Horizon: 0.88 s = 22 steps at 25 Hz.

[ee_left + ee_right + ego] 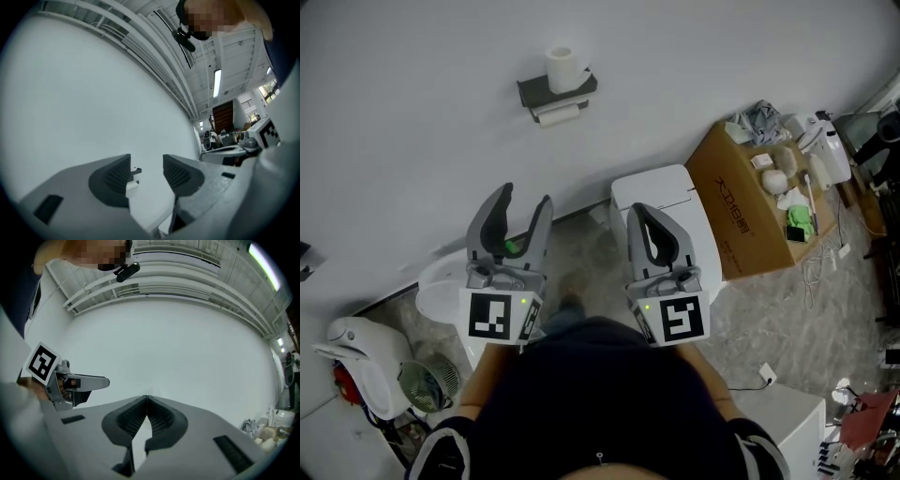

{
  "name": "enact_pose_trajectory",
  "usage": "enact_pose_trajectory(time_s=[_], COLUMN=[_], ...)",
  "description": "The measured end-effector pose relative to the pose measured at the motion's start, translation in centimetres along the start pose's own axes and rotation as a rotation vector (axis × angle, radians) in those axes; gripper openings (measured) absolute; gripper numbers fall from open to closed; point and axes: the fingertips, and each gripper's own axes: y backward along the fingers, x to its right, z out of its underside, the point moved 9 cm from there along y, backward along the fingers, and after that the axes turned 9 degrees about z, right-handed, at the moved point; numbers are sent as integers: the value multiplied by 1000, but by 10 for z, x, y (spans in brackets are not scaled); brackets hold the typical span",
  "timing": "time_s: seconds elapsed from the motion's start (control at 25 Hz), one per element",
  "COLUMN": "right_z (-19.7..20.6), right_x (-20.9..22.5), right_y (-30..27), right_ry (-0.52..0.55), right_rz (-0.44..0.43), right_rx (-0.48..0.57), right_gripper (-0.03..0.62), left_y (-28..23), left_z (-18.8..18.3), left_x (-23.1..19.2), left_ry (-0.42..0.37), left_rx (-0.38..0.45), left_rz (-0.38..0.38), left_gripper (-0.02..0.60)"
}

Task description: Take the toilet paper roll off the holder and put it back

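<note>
1. The holder (558, 92) is fixed to the white wall, well ahead of both grippers.
2. One toilet paper roll (562, 67) stands upright on the holder's top shelf. A second roll (560, 114) hangs lying on its side just beneath it.
3. The left gripper (520, 217) has its jaws apart with nothing between them.
4. The right gripper (649, 230) has its jaws together at the tips, holding nothing.
5. A cardboard box (741, 211) with small items on top sits to the right.
</note>
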Motion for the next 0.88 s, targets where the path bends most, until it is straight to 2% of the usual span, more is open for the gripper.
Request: enact_pose_trajectory(time_s=[0.44,0.88], right_z=[16,29], right_x=[11,10], right_y=[-96,-167], right_ry=[0,-3], right_rz=[26,63], right_rx=[3,12], right_gripper=[17,17], left_y=[-73,-127], left_z=[28,49], left_x=[-63,-117], left_ry=[43,38], left_rx=[-23,-29], left_rz=[59,95], left_gripper=[196,196])
